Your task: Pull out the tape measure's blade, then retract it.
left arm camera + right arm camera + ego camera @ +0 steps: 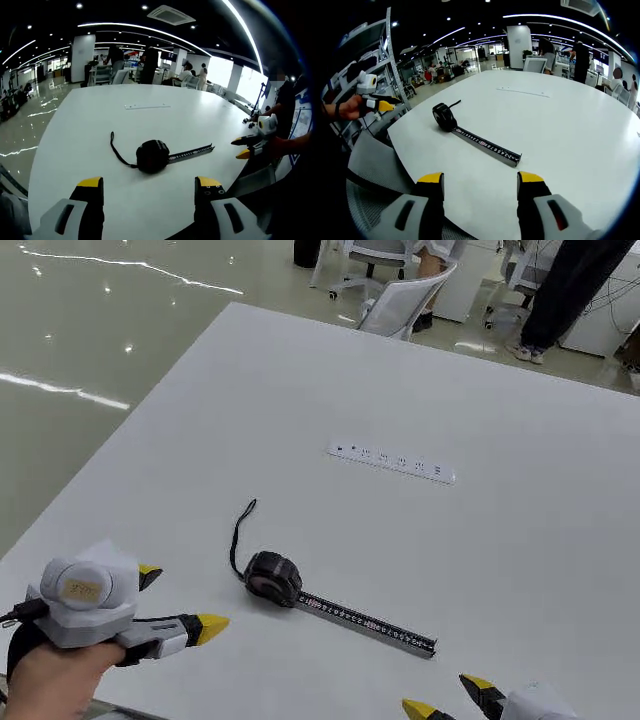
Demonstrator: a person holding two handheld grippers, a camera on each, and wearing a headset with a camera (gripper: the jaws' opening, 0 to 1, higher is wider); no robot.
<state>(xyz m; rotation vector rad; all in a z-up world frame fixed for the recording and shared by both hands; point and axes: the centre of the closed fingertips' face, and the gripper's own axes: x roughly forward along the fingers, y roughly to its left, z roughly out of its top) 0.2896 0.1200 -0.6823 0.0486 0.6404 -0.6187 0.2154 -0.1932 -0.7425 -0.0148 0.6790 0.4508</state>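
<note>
The left gripper's (149, 184) yellow-tipped fingers (91, 183) are standing wide apart with nothing between them, hovering over the near left part of the white table (400, 370). In the head view the hand (50, 680) gripping it is being cut off by the bottom left corner. The right gripper's (481, 177) fingers (530, 177) are also spread, holding nothing, at the near edge of the table. In the head view I am getting just its two yellow tips and a sliver of white body at the bottom border.

Neither gripper is touching the tape measure (272, 577). Its black round case is lying on the table ahead of the left gripper, near but apart. The blade (365, 623) is lying pulled out of the case, flat on the table, running to the right and slightly nearer, and ending ahead of the right gripper. The markings on the blade are too small for me to read, and I cannot make out the hook at its end. A thin black strap (238, 535) is curling away from the case toward the far left.

Farther off, well apart from the tape measure, a flat white power strip (392, 460) is lying on the table. Beyond the far edge a grey chair (400, 302) is standing, with people around it cropped by the top border.
</note>
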